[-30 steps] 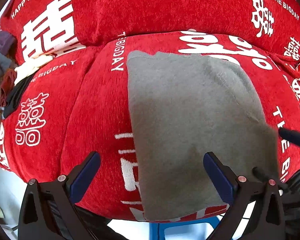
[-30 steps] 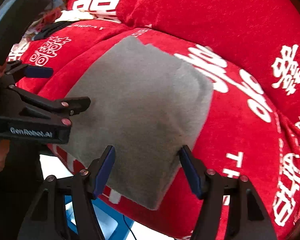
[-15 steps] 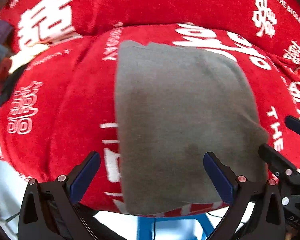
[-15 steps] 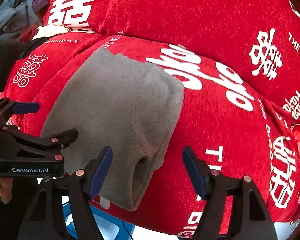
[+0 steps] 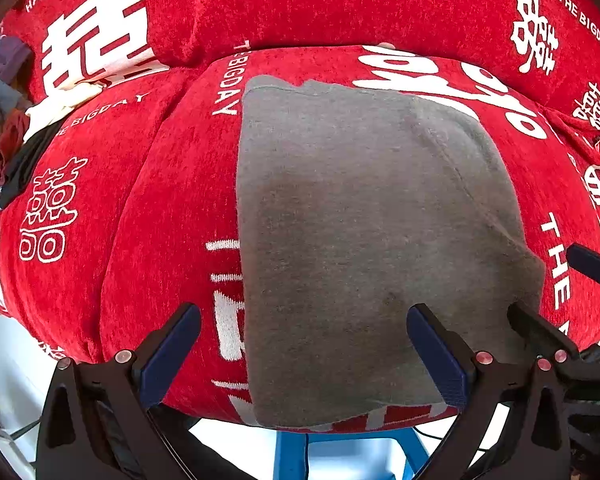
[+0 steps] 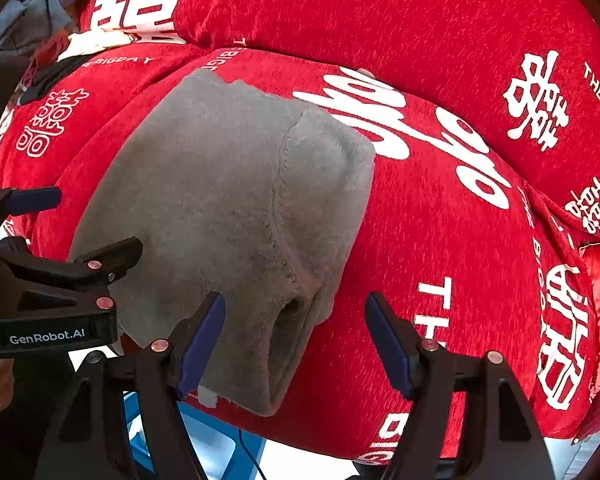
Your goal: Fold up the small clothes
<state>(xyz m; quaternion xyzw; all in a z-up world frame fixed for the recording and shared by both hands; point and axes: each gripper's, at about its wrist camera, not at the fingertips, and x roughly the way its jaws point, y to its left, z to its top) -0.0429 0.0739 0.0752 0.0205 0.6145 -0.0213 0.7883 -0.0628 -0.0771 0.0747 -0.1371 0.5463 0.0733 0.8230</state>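
A red cushion (image 5: 148, 216) printed with white lettering fills both views. A folded grey garment (image 5: 352, 240) lies flat on top of it, reaching its near edge. The left gripper (image 5: 304, 354) hangs over the garment's near left part, jaws wide apart and empty. The right gripper (image 6: 296, 344) hangs over the garment's near right corner, jaws apart, gripping nothing.

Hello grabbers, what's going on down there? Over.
Left gripper open, right gripper open, both empty. Folded grey garment flat on red cushion, near edge between both jaws. Nothing in the way.
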